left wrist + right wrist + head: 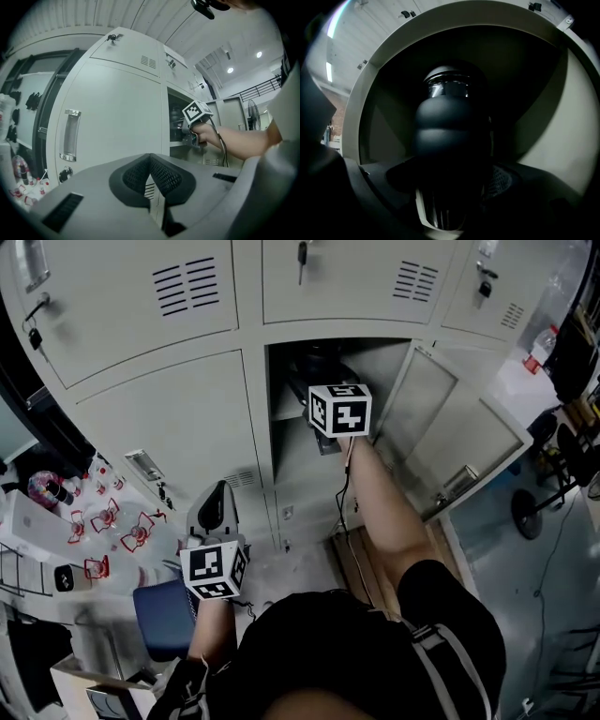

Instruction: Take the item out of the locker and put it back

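Left gripper (150, 158): held low, outside the locker (380, 362); 2 jaws pressed together, nothing between them.
Right gripper (451, 182): reached into the open locker; jaws wide, pinching the bottle (450, 122).
Bottle: dark, upright, inside the locker, above its shelf (286, 413).
Door (450, 437): swung open to the right.

The dark container (452, 136), bulging matte black in the middle with glossy ribbed ends, sat inside the pale grey metal locker's (251, 399) open compartment.
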Demonstrator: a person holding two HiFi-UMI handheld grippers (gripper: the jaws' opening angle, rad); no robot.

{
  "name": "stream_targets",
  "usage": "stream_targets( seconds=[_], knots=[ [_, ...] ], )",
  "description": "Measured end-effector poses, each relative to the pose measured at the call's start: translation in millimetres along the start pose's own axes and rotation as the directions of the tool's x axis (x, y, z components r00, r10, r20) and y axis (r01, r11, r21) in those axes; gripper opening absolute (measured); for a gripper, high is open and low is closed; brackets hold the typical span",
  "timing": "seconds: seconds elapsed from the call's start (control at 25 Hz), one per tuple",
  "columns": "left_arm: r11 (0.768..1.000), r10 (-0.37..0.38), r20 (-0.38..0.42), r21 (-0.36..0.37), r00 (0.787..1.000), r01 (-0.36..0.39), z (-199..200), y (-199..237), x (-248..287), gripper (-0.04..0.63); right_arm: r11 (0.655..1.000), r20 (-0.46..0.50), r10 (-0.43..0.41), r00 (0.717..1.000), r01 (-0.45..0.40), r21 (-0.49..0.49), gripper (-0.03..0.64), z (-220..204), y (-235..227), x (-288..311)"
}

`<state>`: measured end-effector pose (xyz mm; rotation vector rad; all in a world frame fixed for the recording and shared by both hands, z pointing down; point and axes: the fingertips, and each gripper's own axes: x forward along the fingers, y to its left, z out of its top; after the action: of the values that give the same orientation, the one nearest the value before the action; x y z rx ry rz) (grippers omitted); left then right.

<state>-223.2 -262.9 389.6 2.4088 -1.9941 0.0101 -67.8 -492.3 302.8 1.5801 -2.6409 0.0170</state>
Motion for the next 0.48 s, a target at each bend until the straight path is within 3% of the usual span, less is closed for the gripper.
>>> stream_targets(
  seconds=[0.28,0.48],
  knots=[
    [1.000,-0.012,0.013,0.004,1.000,0.012,4.2,-9.4,9.4,0.014,1.000,0.000,0.006,1.000,-0.006,-0.010,0.405,-5.6,-1.8,-11.4],
    [1.000,-0.027,0.015,0.006,1.000,0.027,8.0,-16.9,19.0,0.014,1.000,0.070,0.015,0.997,-0.016,0.009,0.402,4.6,-1.6,-49.5]
  ],
)
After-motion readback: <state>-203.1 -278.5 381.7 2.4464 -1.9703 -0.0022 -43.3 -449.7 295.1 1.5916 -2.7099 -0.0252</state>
